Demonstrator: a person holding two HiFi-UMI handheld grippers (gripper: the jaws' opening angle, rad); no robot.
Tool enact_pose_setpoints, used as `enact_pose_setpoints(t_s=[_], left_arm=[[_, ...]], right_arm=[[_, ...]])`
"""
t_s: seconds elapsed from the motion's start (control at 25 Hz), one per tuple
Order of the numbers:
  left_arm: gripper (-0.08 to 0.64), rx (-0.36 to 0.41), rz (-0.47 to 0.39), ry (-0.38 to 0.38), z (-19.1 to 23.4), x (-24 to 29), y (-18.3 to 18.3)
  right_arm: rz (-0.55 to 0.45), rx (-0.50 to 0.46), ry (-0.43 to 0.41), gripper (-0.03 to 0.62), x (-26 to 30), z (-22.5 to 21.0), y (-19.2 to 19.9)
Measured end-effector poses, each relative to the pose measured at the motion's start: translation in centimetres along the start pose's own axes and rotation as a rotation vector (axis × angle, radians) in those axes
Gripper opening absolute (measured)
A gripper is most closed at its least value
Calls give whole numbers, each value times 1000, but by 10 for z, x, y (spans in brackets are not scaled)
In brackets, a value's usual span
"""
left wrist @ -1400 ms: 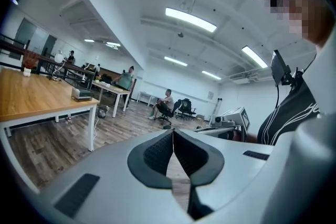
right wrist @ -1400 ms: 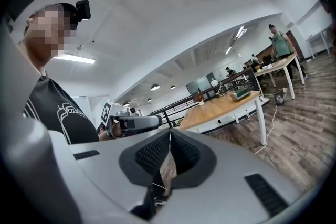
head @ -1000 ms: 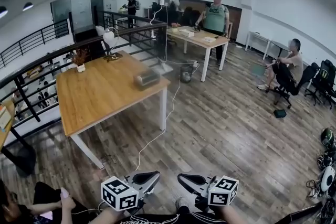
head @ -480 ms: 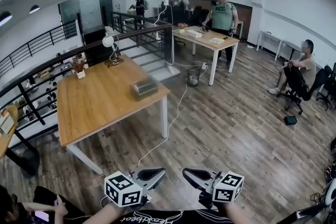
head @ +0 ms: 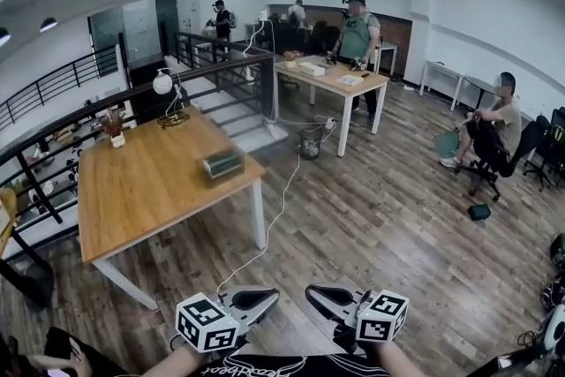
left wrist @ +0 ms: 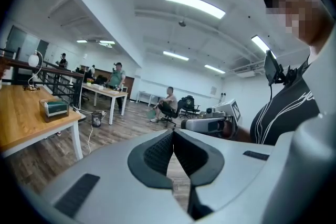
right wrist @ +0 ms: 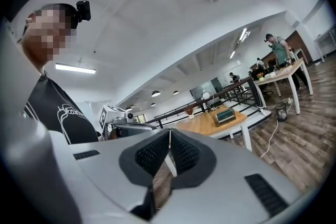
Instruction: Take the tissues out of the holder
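Note:
The tissue holder, a grey-green box, sits near the right end of a wooden table, far ahead of both grippers. It also shows in the left gripper view as the holder and in the right gripper view as the holder. My left gripper and right gripper hang side by side at the bottom of the head view, over the floor. Each points inward toward the other. In their own views, the left gripper and the right gripper have pads meeting at the tips, with nothing between them.
A desk lamp and a small plant stand at the table's far side, by a black railing. A white cable trails over the wood floor. People stand at a second table; another sits on a chair.
The table and the tissue holder have slid leftward in the head view as the view shifted. Both grippers keep their place at the bottom edge, still shut.

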State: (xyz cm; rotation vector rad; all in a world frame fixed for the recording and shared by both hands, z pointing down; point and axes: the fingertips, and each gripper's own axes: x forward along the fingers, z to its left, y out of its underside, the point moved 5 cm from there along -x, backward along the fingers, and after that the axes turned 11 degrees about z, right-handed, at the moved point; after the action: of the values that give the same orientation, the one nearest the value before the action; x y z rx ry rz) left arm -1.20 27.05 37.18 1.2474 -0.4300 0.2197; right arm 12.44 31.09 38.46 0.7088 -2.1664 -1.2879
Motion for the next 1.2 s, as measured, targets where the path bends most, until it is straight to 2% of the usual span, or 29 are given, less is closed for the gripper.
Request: enact_pose_setpoints(t_s=[0.24, 0.68, 0.88, 1.2], left_arm=[[14, -100, -22, 32, 28, 8, 6], [14, -122, -28, 49, 67, 19, 2], [14, -124, -28, 14, 120, 26, -13], [14, -116, 8, 31, 227, 56, -41]], right_arm=[[24, 22, 1, 18, 14, -20, 6], [31, 26, 1, 18, 38, -53, -2], [19, 31, 7, 18, 61, -88, -18], [42, 75, -6, 18, 138, -181, -55]])
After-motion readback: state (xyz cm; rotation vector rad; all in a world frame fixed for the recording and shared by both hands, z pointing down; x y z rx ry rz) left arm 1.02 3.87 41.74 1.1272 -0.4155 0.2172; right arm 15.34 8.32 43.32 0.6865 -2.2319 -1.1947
